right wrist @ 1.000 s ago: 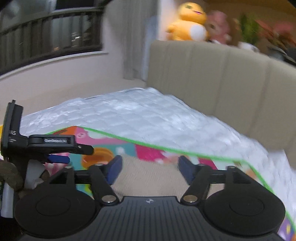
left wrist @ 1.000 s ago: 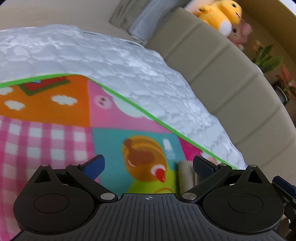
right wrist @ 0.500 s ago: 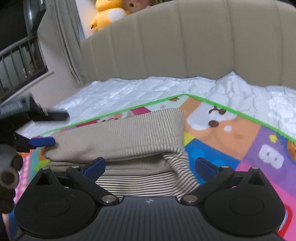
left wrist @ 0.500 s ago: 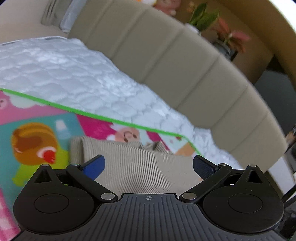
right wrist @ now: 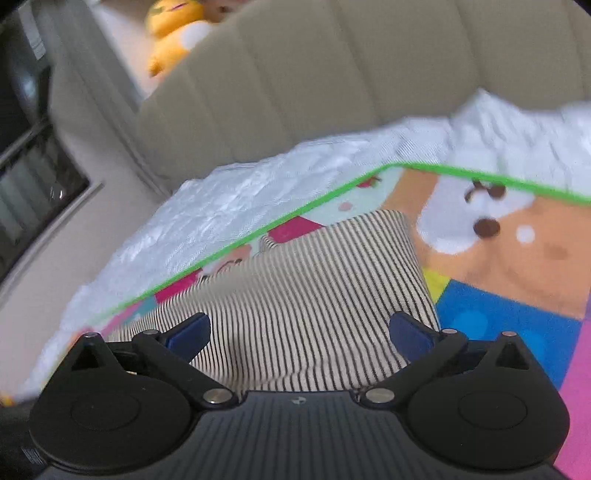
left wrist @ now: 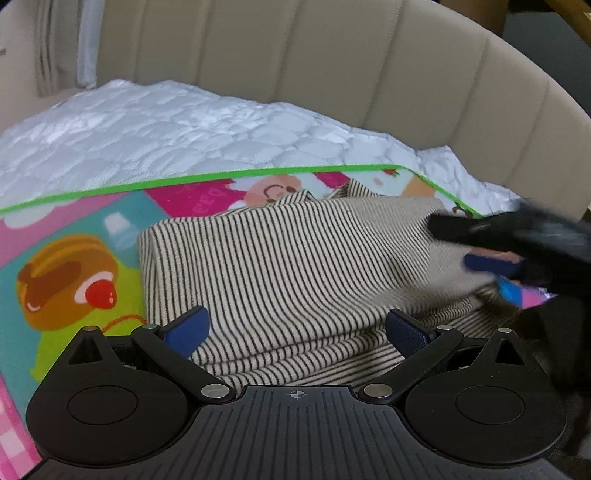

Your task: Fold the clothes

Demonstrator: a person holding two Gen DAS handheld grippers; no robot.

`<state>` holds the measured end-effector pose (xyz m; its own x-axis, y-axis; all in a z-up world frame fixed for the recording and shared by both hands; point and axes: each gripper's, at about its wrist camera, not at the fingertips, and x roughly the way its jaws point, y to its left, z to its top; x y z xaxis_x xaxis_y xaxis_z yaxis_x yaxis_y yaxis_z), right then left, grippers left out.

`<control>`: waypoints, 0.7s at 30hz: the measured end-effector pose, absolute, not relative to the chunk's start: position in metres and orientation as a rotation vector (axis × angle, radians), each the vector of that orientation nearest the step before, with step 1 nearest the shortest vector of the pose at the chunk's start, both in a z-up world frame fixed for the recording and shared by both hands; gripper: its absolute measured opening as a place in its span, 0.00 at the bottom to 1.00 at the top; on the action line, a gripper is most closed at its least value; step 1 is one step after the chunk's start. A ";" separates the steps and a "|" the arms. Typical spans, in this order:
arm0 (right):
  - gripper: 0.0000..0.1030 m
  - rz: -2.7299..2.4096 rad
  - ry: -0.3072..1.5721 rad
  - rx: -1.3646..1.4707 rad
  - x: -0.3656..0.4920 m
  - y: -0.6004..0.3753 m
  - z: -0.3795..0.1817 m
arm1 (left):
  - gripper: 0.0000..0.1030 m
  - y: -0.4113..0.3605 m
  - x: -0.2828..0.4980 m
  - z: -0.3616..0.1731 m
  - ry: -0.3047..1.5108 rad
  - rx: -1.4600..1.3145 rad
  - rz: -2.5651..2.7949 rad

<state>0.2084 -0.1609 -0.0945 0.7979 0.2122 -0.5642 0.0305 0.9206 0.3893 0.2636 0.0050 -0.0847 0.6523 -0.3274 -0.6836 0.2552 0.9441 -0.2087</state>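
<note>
A folded beige garment with thin black stripes (left wrist: 295, 269) lies on a colourful cartoon play mat (left wrist: 74, 266) near the mat's green-edged corner. My left gripper (left wrist: 295, 328) is open just above the garment's near edge, holding nothing. My right gripper (right wrist: 299, 332) is open over the same garment (right wrist: 314, 291), holding nothing. In the left wrist view the right gripper (left wrist: 509, 251) shows blurred at the garment's right end.
The mat lies on a white quilted bed cover (left wrist: 166, 136). A padded beige headboard (left wrist: 332, 66) curves behind the bed. A yellow plush toy (right wrist: 173, 33) sits above the headboard at left. A dark railing (right wrist: 26, 155) stands far left.
Both grippers have swung towards the striped garment and moved closer over it. The right gripper now sits lower over its top fold. Both stayed open.
</note>
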 end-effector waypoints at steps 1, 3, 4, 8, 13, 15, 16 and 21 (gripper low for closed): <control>1.00 0.101 0.648 0.347 0.208 -0.155 -0.095 | 1.00 0.006 0.263 -0.084 0.794 -0.102 -0.334; 1.00 0.092 0.648 0.315 0.208 -0.149 -0.097 | 1.00 0.008 0.265 -0.084 0.795 -0.124 -0.339; 1.00 0.086 0.644 0.322 0.208 -0.149 -0.097 | 1.00 0.009 0.266 -0.084 0.796 -0.131 -0.341; 1.00 0.088 0.643 0.384 0.210 -0.153 -0.099 | 1.00 0.012 0.267 -0.084 0.797 -0.148 -0.350; 1.00 0.126 0.647 0.405 0.213 -0.161 -0.098 | 1.00 0.013 0.269 -0.084 0.798 -0.167 -0.352; 1.00 0.131 0.633 0.407 0.211 -0.161 -0.098 | 1.00 0.013 0.269 -0.084 0.798 -0.171 -0.352; 1.00 0.126 0.620 0.413 0.209 -0.161 -0.097 | 1.00 0.013 0.269 -0.084 0.798 -0.171 -0.351; 1.00 0.081 0.534 0.271 0.205 -0.145 -0.083 | 1.00 0.013 0.270 -0.084 0.798 -0.174 -0.352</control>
